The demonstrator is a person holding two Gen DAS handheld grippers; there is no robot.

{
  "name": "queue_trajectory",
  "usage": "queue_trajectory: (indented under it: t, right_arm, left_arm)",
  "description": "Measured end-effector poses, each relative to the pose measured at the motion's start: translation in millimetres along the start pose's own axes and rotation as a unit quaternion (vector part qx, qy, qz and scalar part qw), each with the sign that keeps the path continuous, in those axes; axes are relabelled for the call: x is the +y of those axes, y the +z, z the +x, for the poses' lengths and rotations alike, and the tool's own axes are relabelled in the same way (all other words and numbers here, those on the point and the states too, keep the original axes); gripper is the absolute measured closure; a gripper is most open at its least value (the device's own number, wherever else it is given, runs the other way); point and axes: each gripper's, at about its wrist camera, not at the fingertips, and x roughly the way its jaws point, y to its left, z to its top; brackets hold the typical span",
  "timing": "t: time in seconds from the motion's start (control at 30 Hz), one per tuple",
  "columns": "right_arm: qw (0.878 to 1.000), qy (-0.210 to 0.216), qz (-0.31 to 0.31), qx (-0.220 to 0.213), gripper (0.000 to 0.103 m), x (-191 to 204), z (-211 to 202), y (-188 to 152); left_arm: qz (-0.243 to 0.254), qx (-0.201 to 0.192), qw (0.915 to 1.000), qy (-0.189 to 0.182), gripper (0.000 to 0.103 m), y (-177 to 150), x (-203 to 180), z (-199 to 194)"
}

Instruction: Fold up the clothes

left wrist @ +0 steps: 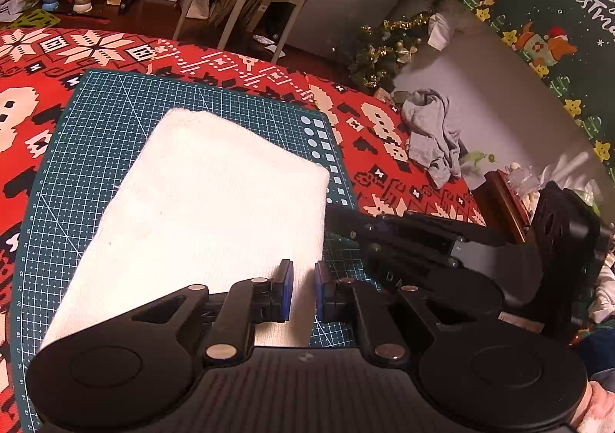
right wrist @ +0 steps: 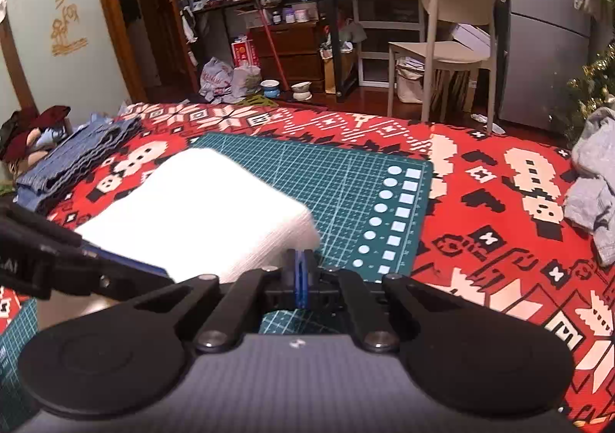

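The white cloth [left wrist: 215, 210] lies on the green cutting mat [left wrist: 115, 118] as a compact, thick rectangle with squared edges, so it already lies folded. The left gripper [left wrist: 303, 289] stands over the cloth's near edge, blue pads narrowly apart and holding nothing. The right gripper [right wrist: 300, 275] sits at the cloth's near corner, pads pressed together; no fabric shows between them. A crumpled grey garment [left wrist: 434, 133] lies well apart on the red patterned cover [right wrist: 499, 210]. Folded blue cloths [right wrist: 73, 160] are stacked nearby. Beyond stands a chair [right wrist: 446, 37].

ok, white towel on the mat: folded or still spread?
Folded. The white towel lies as a thick rectangle with a rounded doubled edge on the green cutting mat, layers visible at its corner in the right wrist view.
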Motion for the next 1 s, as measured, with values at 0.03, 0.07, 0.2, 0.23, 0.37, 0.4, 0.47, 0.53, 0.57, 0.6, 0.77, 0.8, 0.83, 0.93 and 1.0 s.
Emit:
queue_trajectory:
  t: [0.03, 0.07, 0.2, 0.23, 0.37, 0.4, 0.47, 0.53, 0.57, 0.6, 0.77, 0.8, 0.83, 0.93, 1.0]
  right_arm:
    - [1.0, -0.001, 0.001, -0.001, 0.101, -1.3, 1.0, 0.2]
    - [1.0, 0.003, -0.004, 0.003, 0.101, 2.4, -0.8, -0.9]
    - [0.999, 0.022, -0.027, 0.021, 0.101, 20.7, -9.9, -6.2]
    - [0.999, 0.026, -0.033, 0.026, 0.101, 25.3, -12.2, -7.6]
    - [0.996, 0.045, -0.056, 0.044, 0.101, 43.6, -21.3, -12.9]
    - [0.996, 0.05, -0.062, 0.048, 0.101, 48.2, -23.6, -14.3]
    - [0.994, 0.059, -0.073, 0.057, 0.101, 57.4, -28.2, -16.9]
    - [0.992, 0.068, -0.085, 0.066, 0.101, 66.6, -32.7, -19.6]
    - [0.991, 0.073, -0.09, 0.07, 0.101, 71.1, -35.0, -20.9]
    - [0.99, 0.077, -0.096, 0.075, 0.101, 75.7, -37.3, -22.3]
    - [0.984, 0.098, -0.115, 0.091, 0.101, 94.0, -47.4, -29.2]
    - [0.983, 0.101, -0.119, 0.094, 0.101, 97.8, -49.7, -30.7]
    - [0.982, 0.107, -0.121, 0.097, 0.101, 100.8, -52.5, -32.0]
    - [0.977, 0.123, -0.136, 0.106, 0.101, 112.3, -61.5, -37.6]
    - [0.977, 0.123, -0.139, 0.105, 0.101, 117.4, -68.2, -39.7]
  left_arm:
    - [-0.001, 0.0, 1.0, 0.001, 0.093, -0.7, 0.2, -0.9]
    - [-0.003, -0.001, 1.0, 0.002, 0.093, -1.6, 0.6, -1.9]
    - [-0.015, -0.004, 0.9999, 0.006, 0.093, -10.6, 4.0, -8.4]
    - [-0.019, -0.005, 0.9998, 0.007, 0.093, -13.5, 4.8, -10.9]
    - [-0.03, -0.01, 0.9995, 0.009, 0.093, -25.4, 7.2, -22.9]
    - [-0.03, -0.009, 0.9994, 0.01, 0.093, -28.7, 7.5, -25.9]
    - [-0.031, -0.008, 0.9994, 0.012, 0.093, -35.5, 8.4, -31.9]
    - [-0.029, -0.003, 0.9995, 0.015, 0.093, -42.0, 10.4, -36.6]
    - [-0.029, -0.001, 0.9995, 0.016, 0.093, -45.4, 11.7, -39.0]
    - [-0.028, 0.001, 0.9995, 0.016, 0.093, -48.7, 13.0, -40.9]
    - [-0.027, 0.005, 0.9995, 0.014, 0.093, -62.5, 19.6, -52.1]
    - [-0.027, 0.006, 0.9995, 0.014, 0.093, -64.1, 21.1, -53.9]
    - [-0.027, 0.007, 0.9995, 0.014, 0.093, -65.6, 23.0, -55.9]
    - [-0.025, 0.01, 0.9995, 0.015, 0.093, -68.4, 28.4, -64.0]
    - [-0.027, 0.001, 0.9995, 0.016, 0.093, -68.5, 34.0, -74.1]
